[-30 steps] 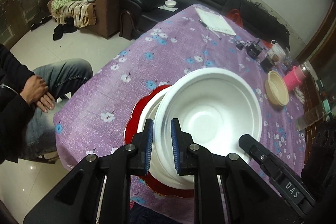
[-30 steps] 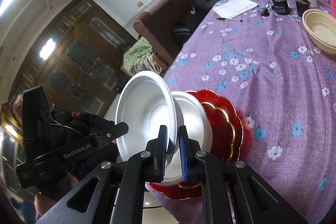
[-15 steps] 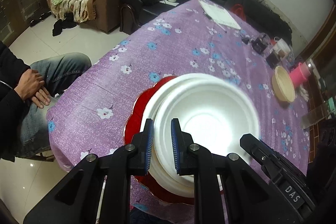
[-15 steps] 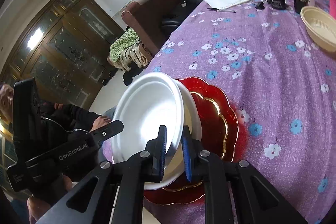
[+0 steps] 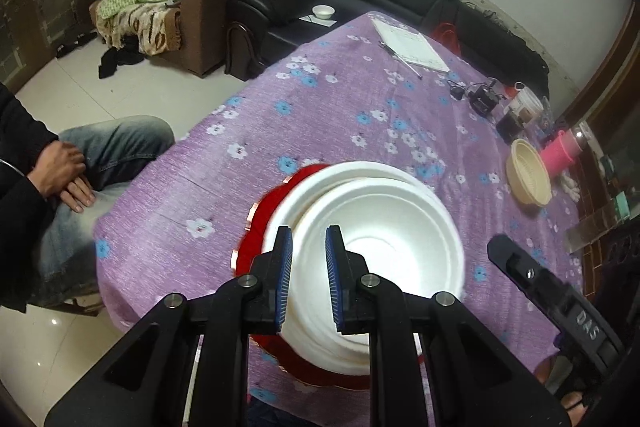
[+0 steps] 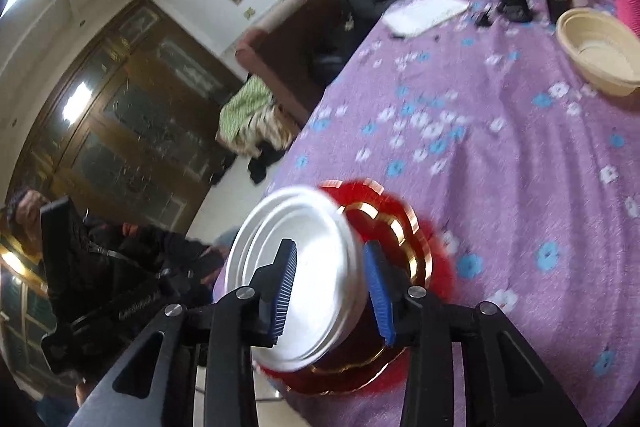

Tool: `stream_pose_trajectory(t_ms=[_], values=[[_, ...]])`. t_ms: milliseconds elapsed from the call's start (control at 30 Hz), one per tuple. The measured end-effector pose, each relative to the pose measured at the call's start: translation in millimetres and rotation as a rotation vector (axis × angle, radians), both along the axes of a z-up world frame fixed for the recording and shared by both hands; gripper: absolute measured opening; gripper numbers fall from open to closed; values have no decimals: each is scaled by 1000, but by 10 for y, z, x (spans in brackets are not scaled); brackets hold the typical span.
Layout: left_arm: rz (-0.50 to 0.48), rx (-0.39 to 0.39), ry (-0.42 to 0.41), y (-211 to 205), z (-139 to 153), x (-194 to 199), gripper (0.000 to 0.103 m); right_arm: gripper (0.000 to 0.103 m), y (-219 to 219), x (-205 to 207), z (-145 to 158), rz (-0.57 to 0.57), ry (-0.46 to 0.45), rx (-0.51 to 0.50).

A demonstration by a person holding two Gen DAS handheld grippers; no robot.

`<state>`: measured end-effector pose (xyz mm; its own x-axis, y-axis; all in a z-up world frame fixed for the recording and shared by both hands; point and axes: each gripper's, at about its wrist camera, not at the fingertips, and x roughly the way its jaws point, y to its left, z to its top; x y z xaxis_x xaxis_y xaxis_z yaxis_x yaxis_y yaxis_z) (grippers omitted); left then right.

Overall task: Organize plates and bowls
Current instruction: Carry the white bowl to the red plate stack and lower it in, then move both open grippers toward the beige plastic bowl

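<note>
A white bowl [image 5: 384, 247] sits nested in another white dish, on a red gold-trimmed plate [image 5: 260, 227] near the front edge of the purple flowered table [image 5: 320, 115]. My left gripper [image 5: 307, 275] straddles the bowl's near rim with a small gap between pads and rim. In the right wrist view the white stack [image 6: 296, 279] lies on the red plate [image 6: 400, 227]. My right gripper [image 6: 330, 291] is open, its pads spread to either side of the stack's near edge. A beige bowl [image 5: 528, 178] stands apart at the right, also in the right wrist view [image 6: 600, 51].
A notebook [image 5: 412, 45] and pen, small gadgets, a cup and a pink container [image 5: 560, 151] lie at the table's far end. A seated person [image 5: 60, 167] is at the left. Sofas stand behind the table.
The white bowl came down level onto the stack. Both grippers, which pinched its rim, have opened; the right one has opened wide and drawn back a little.
</note>
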<state>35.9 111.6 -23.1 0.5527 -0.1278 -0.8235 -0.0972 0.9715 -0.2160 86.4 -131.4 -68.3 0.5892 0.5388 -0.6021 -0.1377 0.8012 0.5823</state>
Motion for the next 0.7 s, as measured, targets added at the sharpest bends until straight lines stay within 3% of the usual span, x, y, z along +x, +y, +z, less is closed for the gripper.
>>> stream_pose_trajectory(t_ms=[100, 200, 367, 467, 700], values=[[-27, -9, -21, -168, 56, -22, 14, 38, -162, 7, -6, -54, -33, 28], [-92, 9, -44, -491, 114, -47, 15, 45, -362, -4, -60, -131, -67, 29], [-235, 24, -39, -1127, 140, -42, 17, 45, -755, 43, -270, -205, -24, 57], [-299, 41, -24, -1504, 109, -25, 29, 45, -1064, 42, -384, -260, 0, 69], [-399, 80, 39, -2192, -115, 38, 30, 45, -1918, -22, -609, -411, 45, 112]])
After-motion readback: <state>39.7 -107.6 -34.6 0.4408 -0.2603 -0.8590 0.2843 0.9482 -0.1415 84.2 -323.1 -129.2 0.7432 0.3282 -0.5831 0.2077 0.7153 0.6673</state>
